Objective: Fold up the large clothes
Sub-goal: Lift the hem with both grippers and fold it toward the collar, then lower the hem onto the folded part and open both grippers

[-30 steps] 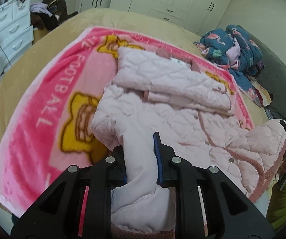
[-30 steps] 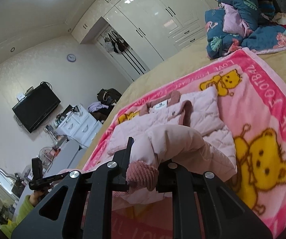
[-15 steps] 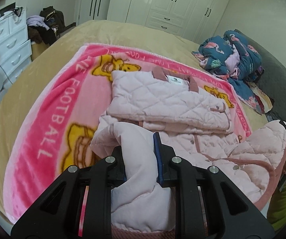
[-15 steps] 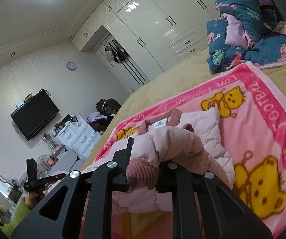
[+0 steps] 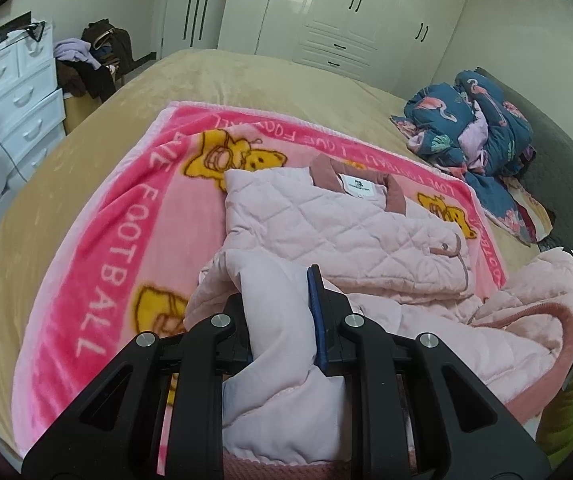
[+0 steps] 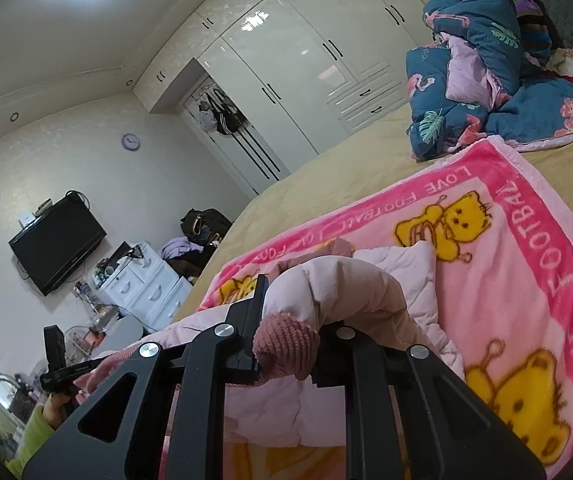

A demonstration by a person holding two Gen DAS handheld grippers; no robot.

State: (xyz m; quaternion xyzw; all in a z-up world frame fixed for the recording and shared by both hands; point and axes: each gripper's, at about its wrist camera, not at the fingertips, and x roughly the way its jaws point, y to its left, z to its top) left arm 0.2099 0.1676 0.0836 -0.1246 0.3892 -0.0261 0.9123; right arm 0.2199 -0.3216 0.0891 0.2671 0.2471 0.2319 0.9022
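Note:
A pale pink quilted jacket lies on a pink bear-print blanket on the bed, collar at the far end, sleeve folded across the chest. My left gripper is shut on the jacket's bottom hem at the left corner and holds it lifted. My right gripper is shut on the jacket's ribbed hem at the right corner, also lifted. The jacket bulges up over the right gripper. The bottom part arches above the body between both grippers.
A crumpled blue flamingo-print quilt lies at the bed's far right. White drawers stand left of the bed, wardrobes behind it. The tan bedspread surrounds the blanket.
Both grippers have carried the jacket's bottom hem forward toward the collar. The folded sleeve and collar now look closer in the left wrist view.

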